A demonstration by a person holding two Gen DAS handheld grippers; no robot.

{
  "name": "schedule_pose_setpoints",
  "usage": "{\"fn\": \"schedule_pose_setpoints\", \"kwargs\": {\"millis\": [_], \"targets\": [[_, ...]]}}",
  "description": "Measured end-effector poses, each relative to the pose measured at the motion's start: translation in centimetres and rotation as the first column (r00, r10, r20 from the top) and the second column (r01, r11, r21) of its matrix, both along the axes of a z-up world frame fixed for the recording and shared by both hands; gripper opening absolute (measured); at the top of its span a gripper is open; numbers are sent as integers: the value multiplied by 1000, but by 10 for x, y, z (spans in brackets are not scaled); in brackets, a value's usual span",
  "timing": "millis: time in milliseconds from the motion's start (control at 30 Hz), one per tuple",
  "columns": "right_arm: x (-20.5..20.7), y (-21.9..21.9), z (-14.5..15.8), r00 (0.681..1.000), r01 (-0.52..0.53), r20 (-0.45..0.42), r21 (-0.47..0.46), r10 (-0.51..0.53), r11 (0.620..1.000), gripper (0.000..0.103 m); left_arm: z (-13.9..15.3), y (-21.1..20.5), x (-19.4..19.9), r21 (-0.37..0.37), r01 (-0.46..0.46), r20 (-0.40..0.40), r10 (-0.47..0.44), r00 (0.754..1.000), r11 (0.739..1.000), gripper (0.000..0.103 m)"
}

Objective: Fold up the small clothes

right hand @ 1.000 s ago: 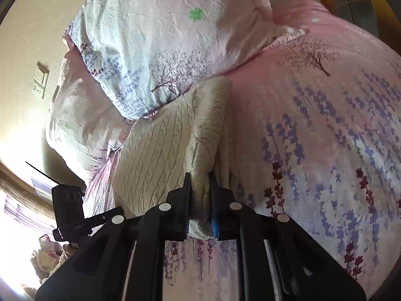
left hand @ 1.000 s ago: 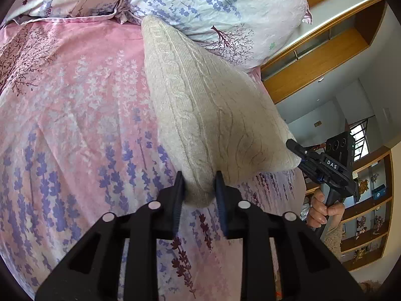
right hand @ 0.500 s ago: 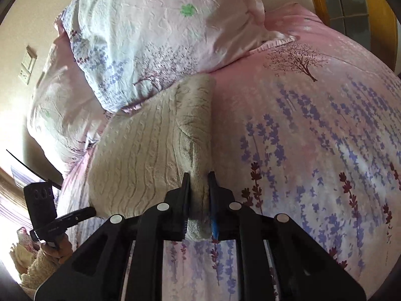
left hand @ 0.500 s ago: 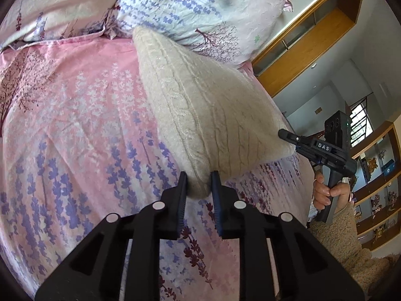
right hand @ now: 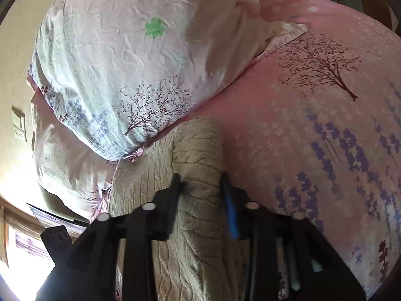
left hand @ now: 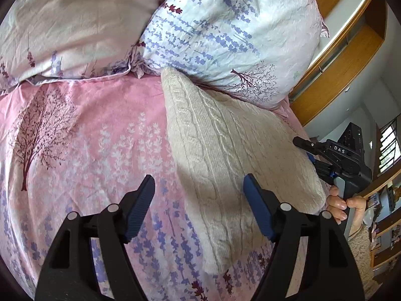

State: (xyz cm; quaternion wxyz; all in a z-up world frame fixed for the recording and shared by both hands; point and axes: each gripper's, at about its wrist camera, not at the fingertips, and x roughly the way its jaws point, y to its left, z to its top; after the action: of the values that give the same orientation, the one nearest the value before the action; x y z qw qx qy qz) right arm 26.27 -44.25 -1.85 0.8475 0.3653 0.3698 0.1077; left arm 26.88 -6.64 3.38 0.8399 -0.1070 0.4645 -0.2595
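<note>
A folded cream cable-knit sweater [left hand: 225,155] lies flat on the pink floral bedspread [left hand: 87,138], its far end against a pillow. My left gripper [left hand: 199,198] is wide open just above the sweater's near corner, holding nothing. In the right wrist view the sweater [right hand: 198,225] lies between the fingers of my right gripper [right hand: 200,188], whose jaws stand apart around its thick folded edge. The right gripper also shows in the left wrist view [left hand: 333,155], at the sweater's right corner.
Two floral pillows [left hand: 225,30] [left hand: 75,25] lie at the head of the bed, one touching the sweater. Wooden shelving [left hand: 338,80] stands to the right beyond the bed. A wall switch [right hand: 18,125] shows on the far left.
Both grippers have lowered the sweater onto the bed and opened. The left gripper opened wide and released the near corner; the right gripper's jaws spread off the folded edge.
</note>
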Motion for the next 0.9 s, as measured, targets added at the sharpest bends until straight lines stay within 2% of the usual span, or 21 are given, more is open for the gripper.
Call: {"fn": "schedule_pose_setpoints", "kwargs": {"millis": [33,100,233,300,367,400,600,767,833,900], "targets": [[0,3,2,1000,8,14,-32,-7,999,10,1,-5,1,26,-7,8,6,1000,1000,79],[-1,2,7,998,51,41,-82,-48,995,9,3,-16,4,57,-4,23,3,1000,998,80],[5,0,0,1000,30,6,-63,-30,998,11,0,-29,11,76,7,17,-8,1000,997,81],[2,-7,-2,1000,17,-22,-32,-18,999,25,-3,-33,14,74,11,8,-12,1000,997,82],[-2,-11,-3,999,10,-48,-21,-11,1000,55,-6,-36,19,68,12,-1,-12,1000,998,83],[-4,-13,-3,998,-2,-57,-13,1,1000,59,-7,-38,22,62,13,-7,-12,1000,998,84],[-5,-10,-17,989,-93,-111,74,101,993,62,-19,-49,33,13,24,-60,-23,998,1000,85],[0,4,-21,981,-158,-94,109,168,981,62,-28,-48,43,-56,23,-118,-30,993,998,86],[1,9,-21,978,-180,-84,113,190,977,62,-29,-50,46,-70,27,-119,-35,992,997,86],[1,12,-21,976,-196,-74,118,205,974,57,-29,-49,45,-82,26,-119,-36,992,996,86]]}}
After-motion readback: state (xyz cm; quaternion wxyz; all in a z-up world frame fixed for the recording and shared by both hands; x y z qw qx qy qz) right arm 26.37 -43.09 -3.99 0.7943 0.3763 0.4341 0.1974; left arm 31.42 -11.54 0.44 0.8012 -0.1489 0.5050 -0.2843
